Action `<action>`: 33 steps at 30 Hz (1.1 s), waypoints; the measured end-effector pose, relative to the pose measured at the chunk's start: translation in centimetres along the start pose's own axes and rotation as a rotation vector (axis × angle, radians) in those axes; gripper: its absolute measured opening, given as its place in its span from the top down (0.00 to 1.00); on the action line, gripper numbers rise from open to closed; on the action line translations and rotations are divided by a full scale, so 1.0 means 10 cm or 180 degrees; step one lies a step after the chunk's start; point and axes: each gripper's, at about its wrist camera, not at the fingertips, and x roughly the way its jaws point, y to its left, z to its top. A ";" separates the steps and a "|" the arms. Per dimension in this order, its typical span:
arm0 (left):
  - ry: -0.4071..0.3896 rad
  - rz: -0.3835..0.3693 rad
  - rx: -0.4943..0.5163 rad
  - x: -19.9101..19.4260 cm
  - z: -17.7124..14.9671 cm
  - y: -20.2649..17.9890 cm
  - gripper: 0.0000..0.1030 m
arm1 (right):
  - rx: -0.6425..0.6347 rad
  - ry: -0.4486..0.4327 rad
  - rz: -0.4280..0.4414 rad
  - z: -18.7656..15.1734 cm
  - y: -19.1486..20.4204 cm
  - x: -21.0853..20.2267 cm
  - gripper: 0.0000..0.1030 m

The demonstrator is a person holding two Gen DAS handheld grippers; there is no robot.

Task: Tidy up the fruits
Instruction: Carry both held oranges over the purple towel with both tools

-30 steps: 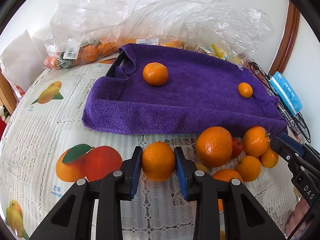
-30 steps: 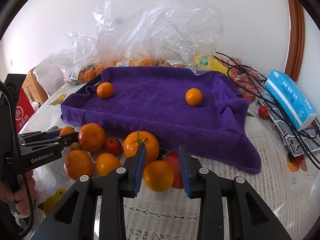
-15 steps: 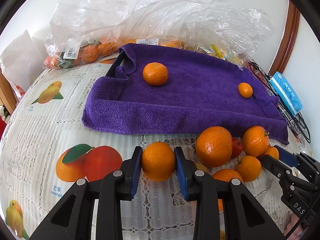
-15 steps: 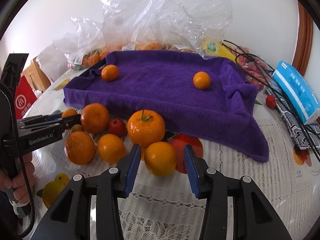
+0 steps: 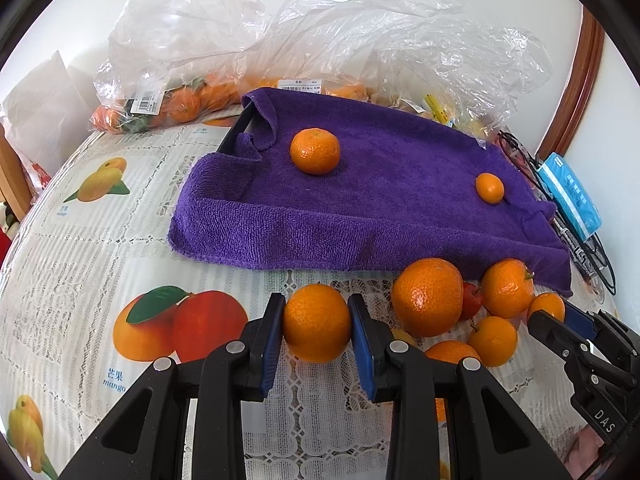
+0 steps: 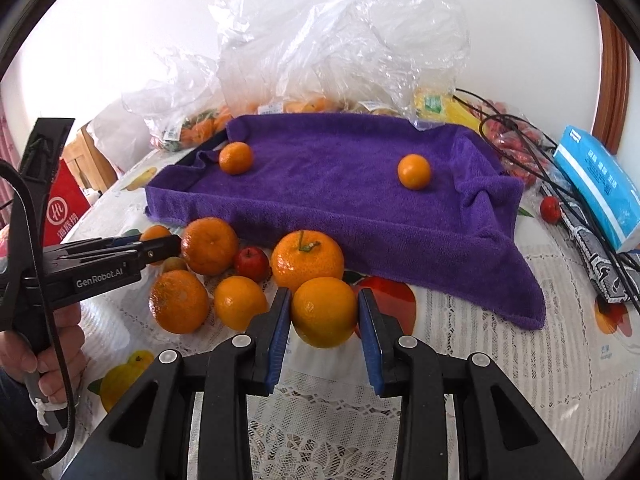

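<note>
Your left gripper (image 5: 317,330) was clamped on a mandarin (image 5: 317,328), and your right gripper (image 6: 324,314) squeezed a smooth orange (image 6: 324,311) beside the purple towel (image 6: 340,196).

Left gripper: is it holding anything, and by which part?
Yes. The left gripper is shut on an orange, its pads clamping the fruit's two opposite sides.

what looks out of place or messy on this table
The purple towel lining the tray is rumpled, and its near right corner spills over the tray onto the tablecloth. One small red fruit lies alone by the cables, far from the orange pile.
</note>
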 end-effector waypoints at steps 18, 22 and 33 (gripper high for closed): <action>-0.0129 -0.0278 -0.0027 -0.31 -0.01 -0.07 0.71 | 0.0296 -0.0162 0.0087 0.12 -0.07 -0.32 0.68; -0.0114 -0.0398 -0.0138 -0.40 0.01 -0.03 0.71 | 0.0321 -0.0279 0.0017 0.23 -0.09 -0.47 0.68; -0.0332 -0.0294 -0.0081 -0.55 0.34 -0.08 0.71 | 0.0510 -0.0384 -0.0172 0.53 -0.20 -0.43 0.68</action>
